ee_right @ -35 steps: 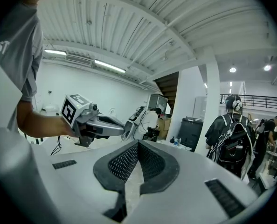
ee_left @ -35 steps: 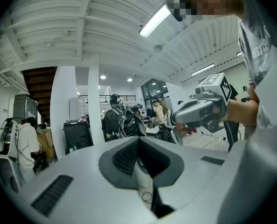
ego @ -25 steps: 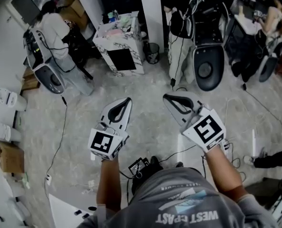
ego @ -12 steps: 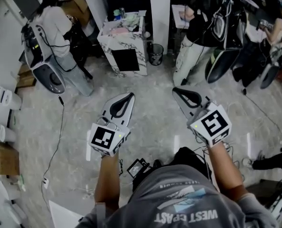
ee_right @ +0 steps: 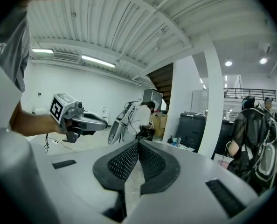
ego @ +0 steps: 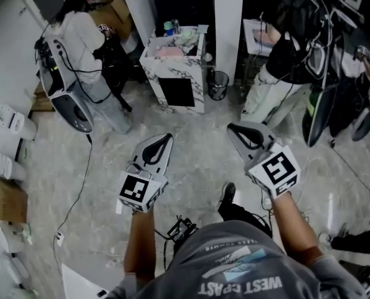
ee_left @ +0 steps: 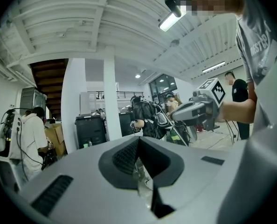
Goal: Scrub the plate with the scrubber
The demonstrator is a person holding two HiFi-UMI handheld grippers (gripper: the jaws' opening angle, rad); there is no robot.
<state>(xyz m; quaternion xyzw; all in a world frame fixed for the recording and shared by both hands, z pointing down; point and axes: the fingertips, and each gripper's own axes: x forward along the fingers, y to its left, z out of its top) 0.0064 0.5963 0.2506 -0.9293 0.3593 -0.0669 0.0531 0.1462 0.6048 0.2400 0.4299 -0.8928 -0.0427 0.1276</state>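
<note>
No plate or scrubber shows in any view. In the head view my left gripper (ego: 167,136) and right gripper (ego: 230,128) are held out side by side over a grey stone-pattern floor, both pointing ahead. Each has its jaws shut with nothing between them. The left gripper view shows the left gripper's (ee_left: 137,139) dark ribbed pads meeting at the tip, with the right gripper (ee_left: 176,117) off to its right. In the right gripper view, the right gripper's (ee_right: 138,142) pads also meet, and the left gripper (ee_right: 104,124) is at the left.
A marble-patterned stand (ego: 175,67) with small items on top is ahead, beside a white column (ego: 228,17) and a small bin (ego: 217,85). A person in white (ego: 79,36) stands far left, a person in black (ego: 284,55) far right. Cables (ego: 79,185) trail on the floor.
The stand, column and people have slid down and closer in the head view as I walk forward. Both grippers keep their side-by-side pose and stay shut.
</note>
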